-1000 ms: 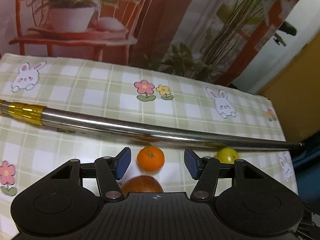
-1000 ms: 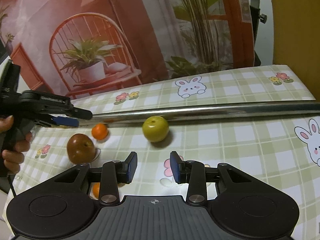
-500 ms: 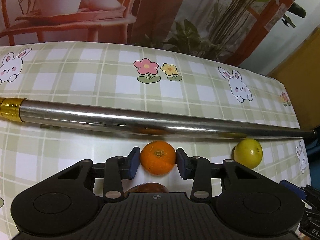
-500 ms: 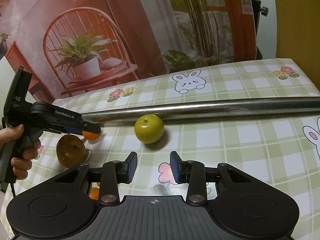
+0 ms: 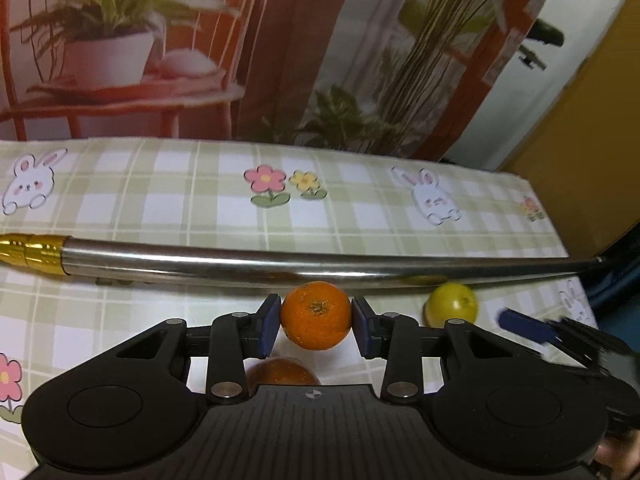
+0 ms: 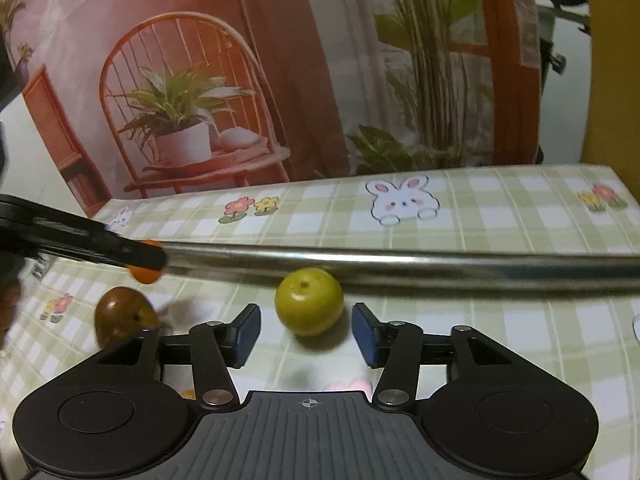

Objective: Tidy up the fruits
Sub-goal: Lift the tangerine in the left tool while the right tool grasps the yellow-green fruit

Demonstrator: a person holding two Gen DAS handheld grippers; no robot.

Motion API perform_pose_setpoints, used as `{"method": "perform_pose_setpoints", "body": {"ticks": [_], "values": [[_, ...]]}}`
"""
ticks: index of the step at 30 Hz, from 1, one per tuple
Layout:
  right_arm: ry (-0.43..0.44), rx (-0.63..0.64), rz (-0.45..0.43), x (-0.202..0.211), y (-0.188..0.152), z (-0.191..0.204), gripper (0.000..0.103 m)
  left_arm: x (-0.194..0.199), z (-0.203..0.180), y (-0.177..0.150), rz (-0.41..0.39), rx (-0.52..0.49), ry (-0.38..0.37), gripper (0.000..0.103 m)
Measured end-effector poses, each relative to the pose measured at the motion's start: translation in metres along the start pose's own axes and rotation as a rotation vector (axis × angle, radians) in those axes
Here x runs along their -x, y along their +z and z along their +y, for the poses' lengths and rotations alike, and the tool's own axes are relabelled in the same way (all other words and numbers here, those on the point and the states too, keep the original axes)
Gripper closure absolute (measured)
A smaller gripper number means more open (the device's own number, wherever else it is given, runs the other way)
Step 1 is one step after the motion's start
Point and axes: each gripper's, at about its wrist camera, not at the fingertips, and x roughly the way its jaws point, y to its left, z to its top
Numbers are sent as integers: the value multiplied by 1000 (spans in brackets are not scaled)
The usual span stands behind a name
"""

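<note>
1. Orange (image 5: 315, 315): clamped btwn pads of left tool (image 5: 315, 326), stem end facing cam; round, no clear long axis. Just in front of steel rod (image 5: 280, 266).
2. Brown fruit (image 5: 280, 371): on tabletop (image 5: 160, 184) below/behind orange, partly hidden by tool body.
3. Green fruit (image 6: 309, 301): on tabletop beside rod, stem dimple up. Right tool (image 6: 306, 334) released, fingers either side, not touching.
4. Rod runs left-right across tabletop, gold end at left.

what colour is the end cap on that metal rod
Gold, on the metal rod's end cap; clearest in the left wrist view.
</note>
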Motion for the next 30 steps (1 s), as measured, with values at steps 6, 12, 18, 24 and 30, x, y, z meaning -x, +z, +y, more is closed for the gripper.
{"method": "perform_pose_setpoints", "body": {"ticks": [6, 12, 18, 24, 30], "values": [[-8, -8, 22, -28, 10, 2, 51, 27, -7, -11, -41, -27, -13, 63], [-31, -36, 70, -50, 10, 2, 59, 42, -8, -21, -60, -33, -9, 63], [-41, -25, 61, -34, 5, 11, 60, 64, -8, -35, -80, -34, -8, 63], [-11, -42, 23, 3, 1, 25, 60, 89, -11, -56, -96, -29, 7, 63], [14, -86, -17, 46, -3, 35, 60, 116, -15, -75, -116, -23, 22, 63]]}}
